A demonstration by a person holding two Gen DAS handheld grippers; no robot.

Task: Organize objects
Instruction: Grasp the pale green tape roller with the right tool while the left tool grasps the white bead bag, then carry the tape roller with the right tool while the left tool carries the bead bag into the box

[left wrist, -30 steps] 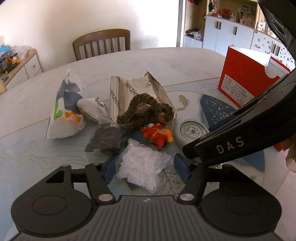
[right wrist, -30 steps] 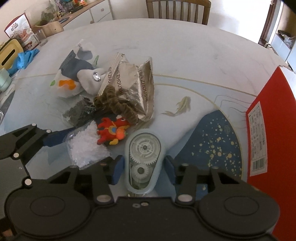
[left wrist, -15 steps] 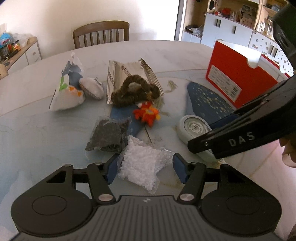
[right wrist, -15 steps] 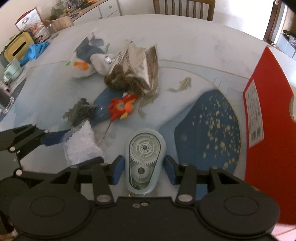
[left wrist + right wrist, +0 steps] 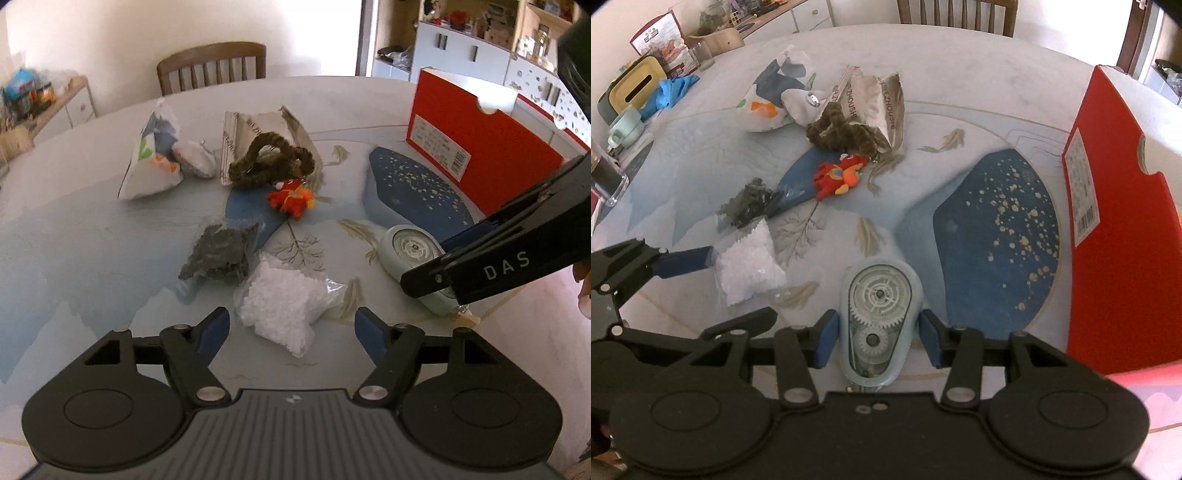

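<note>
Near the table's [image 5: 960, 66] front edge, my right gripper [image 5: 875, 332] clamps the stiff, light tape dispenser [image 5: 877, 314] at its narrow waist; my left gripper's [image 5: 291, 330] jaws are opening around the soft, slippery bead bag [image 5: 284, 302].

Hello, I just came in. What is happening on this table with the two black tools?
A person is tidying small things on a round table with a handheld gripper in each hand. The right gripper is shut on a pale green tape dispenser, near a red box. The left gripper is opening around a bag of white beads, and its pads no longer touch the bag. A dark bag, a red toy and other items lie further back.
</note>
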